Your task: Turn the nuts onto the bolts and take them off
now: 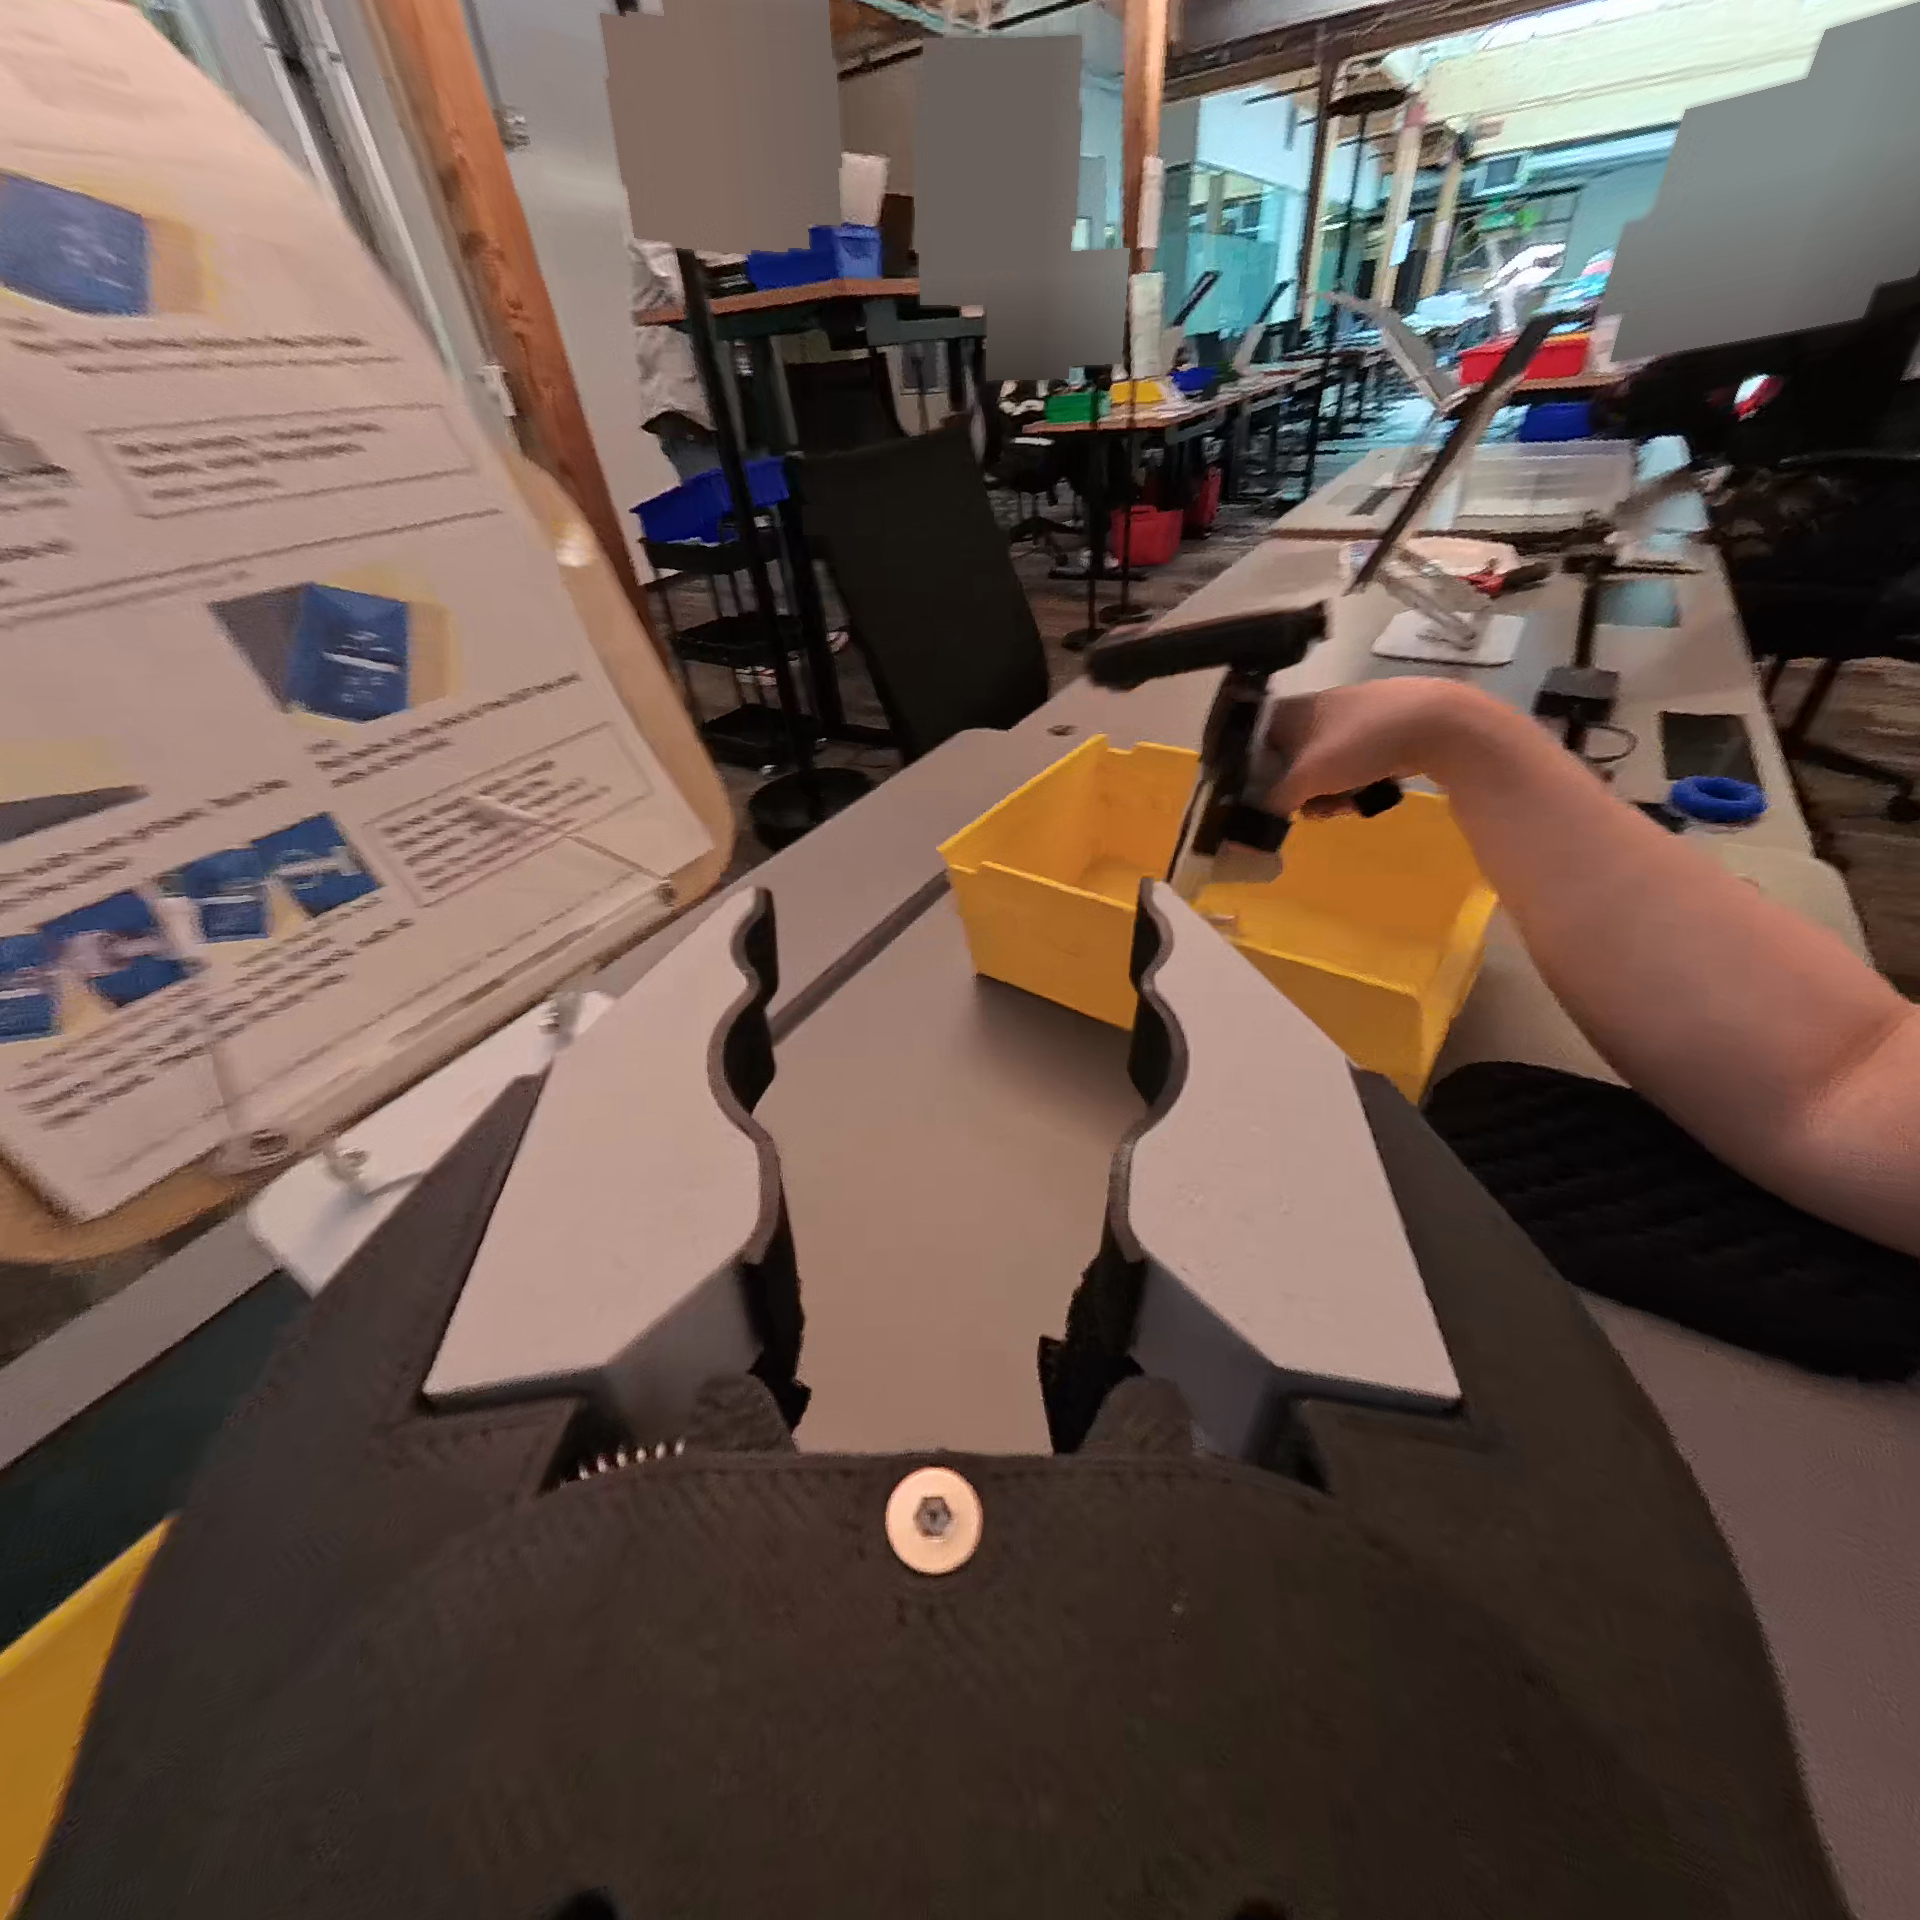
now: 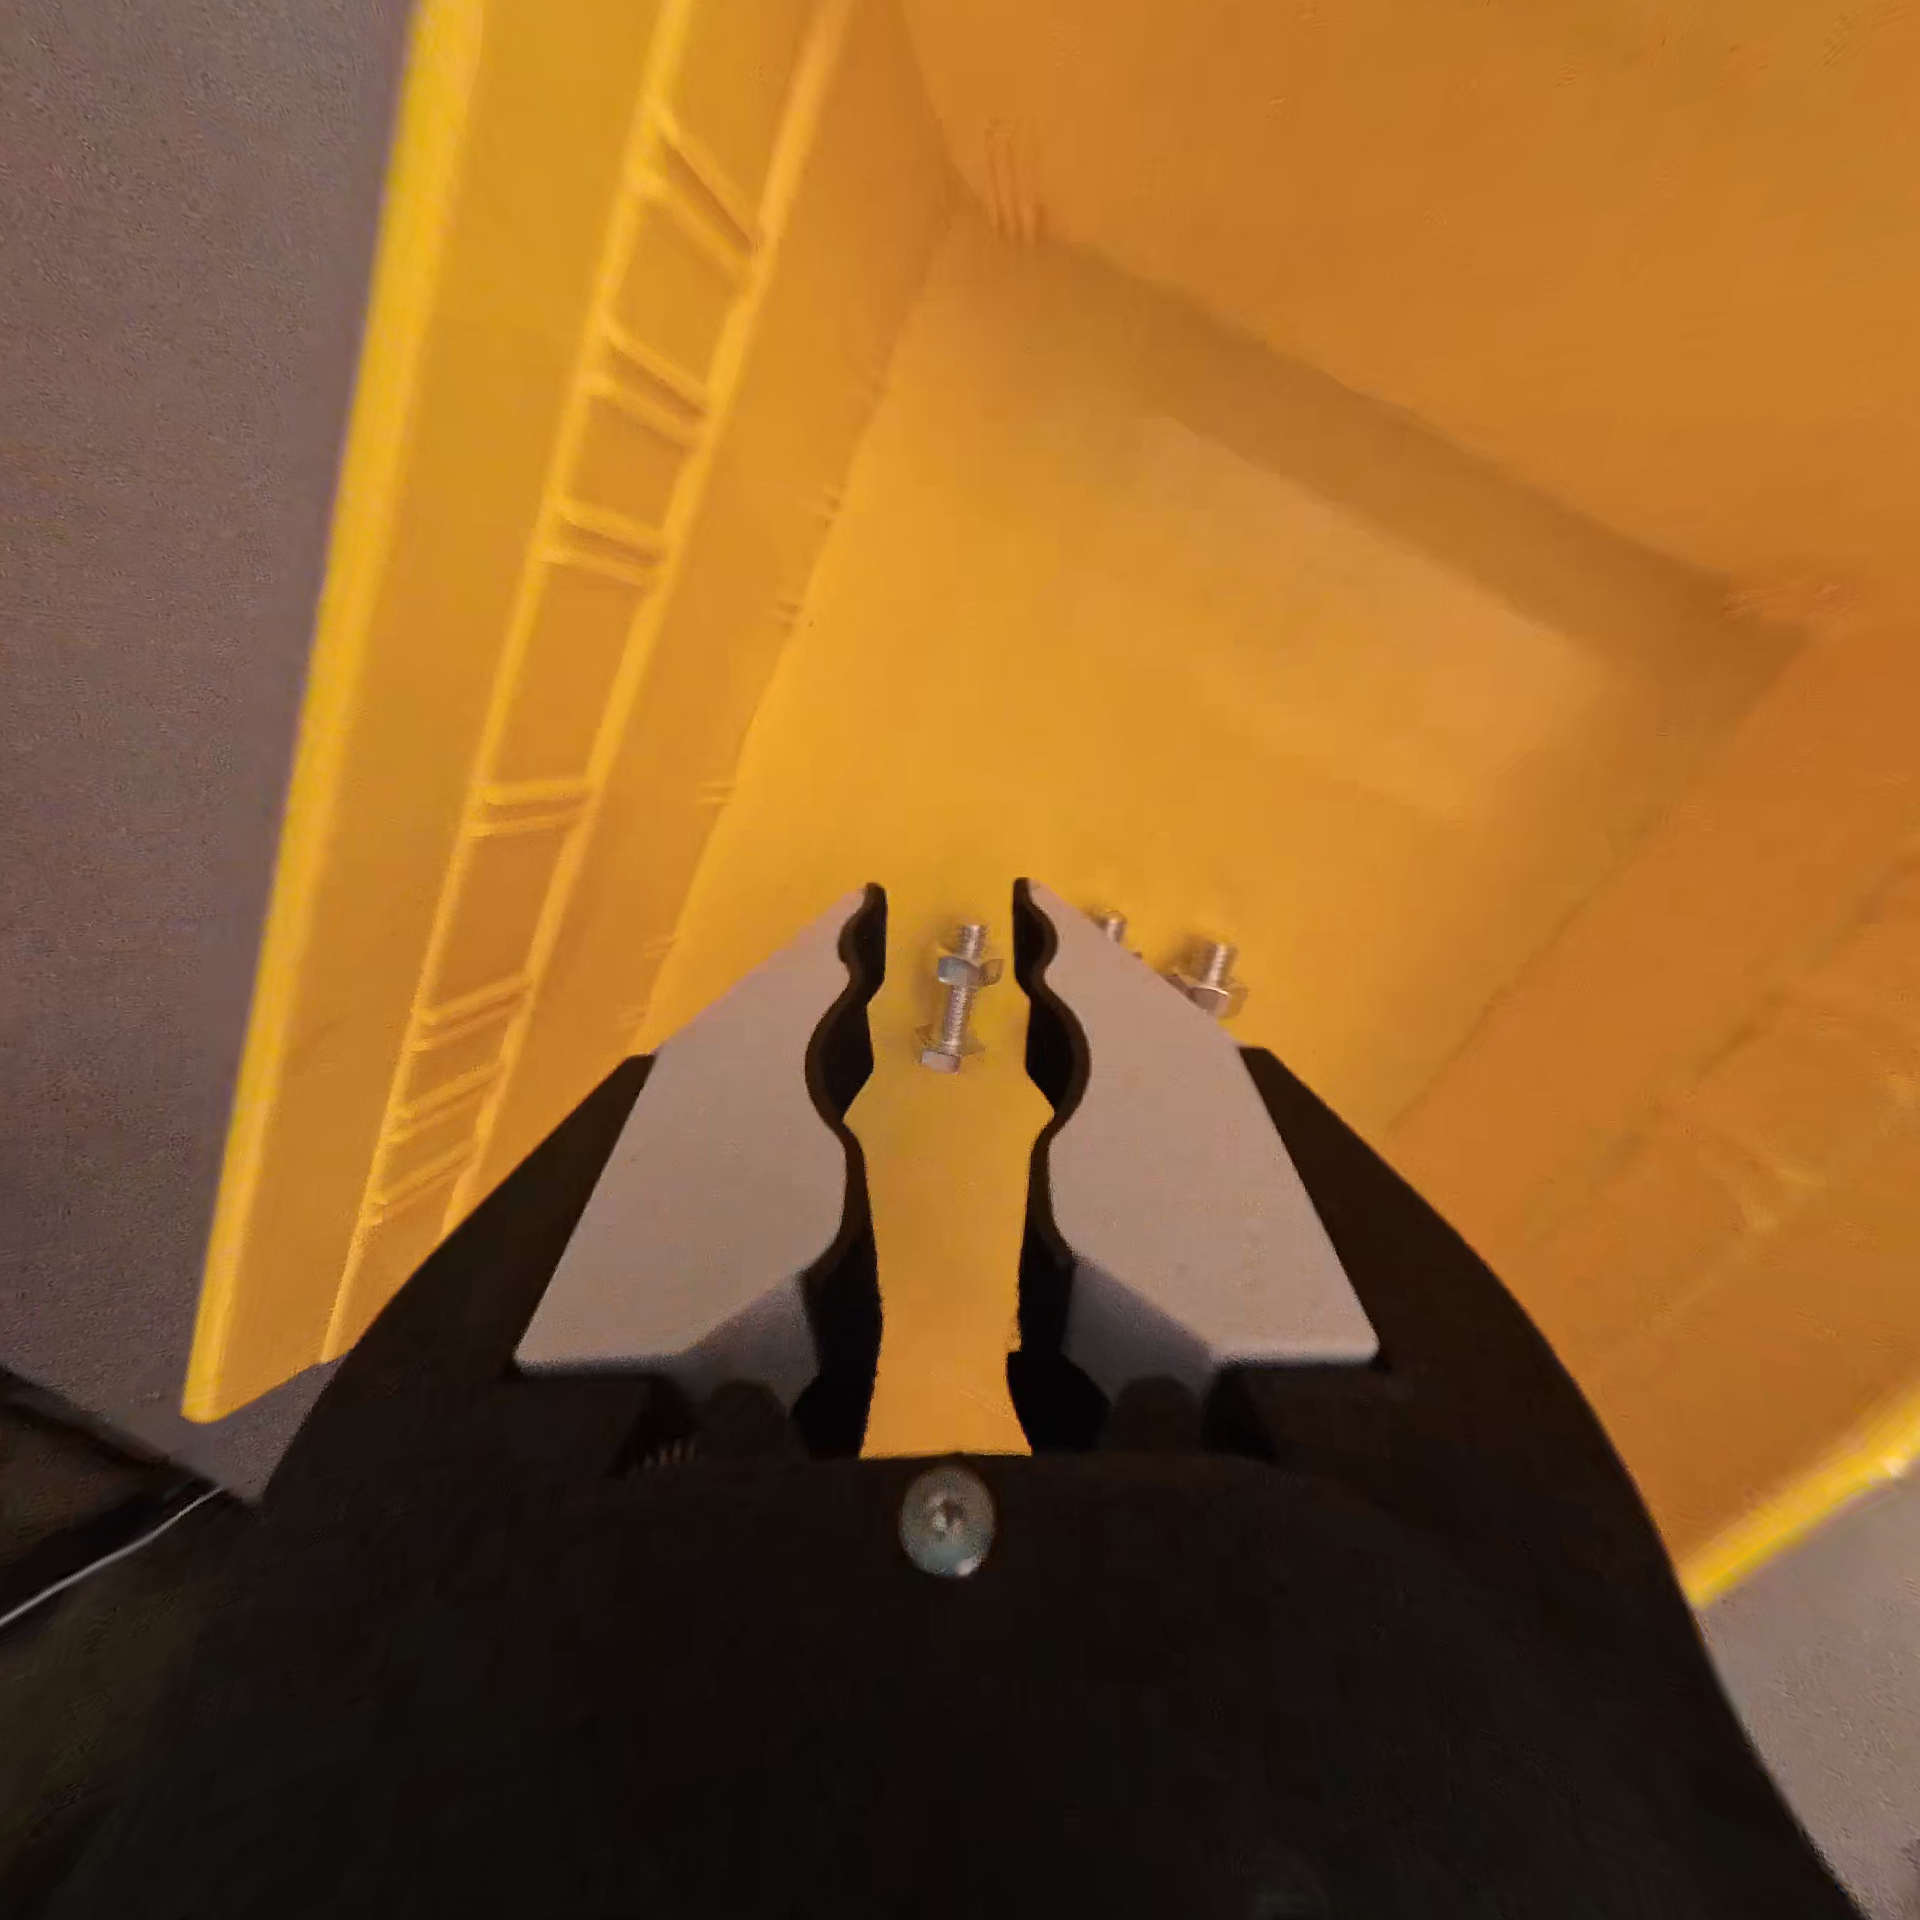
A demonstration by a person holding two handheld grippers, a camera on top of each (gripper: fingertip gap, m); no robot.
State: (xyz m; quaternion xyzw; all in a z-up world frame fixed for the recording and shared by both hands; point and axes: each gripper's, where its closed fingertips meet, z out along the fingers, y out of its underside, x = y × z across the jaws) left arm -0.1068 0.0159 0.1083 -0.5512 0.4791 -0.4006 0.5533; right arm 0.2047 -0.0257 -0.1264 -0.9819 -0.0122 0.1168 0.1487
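Right gripper (image 2: 948,914) nearest the lens: jaws part open, nothing held, tips low inside the yellow bin (image 2: 1351,644) and straddling a small bolt (image 2: 954,1003). Bolt lies flat on bin floor, head toward the camera, a nut (image 2: 958,968) already threaded near its far end. A second bolt with nut (image 2: 1205,971) lies just beside the right finger, partly hidden behind it; possibly a third piece there, too hidden to tell. Left gripper (image 1: 951,914) wide open, empty, over the grey table (image 1: 914,1143), short of the bin (image 1: 1049,914). A hand (image 1: 1351,748) steers the right tool down into the bin. Judgement: steel hardware, light, rigid, smooth, likely to skid or roll on plastic. Best hold looks to be across the shank between head and nut, squarely, leaving the nut clear for turning.
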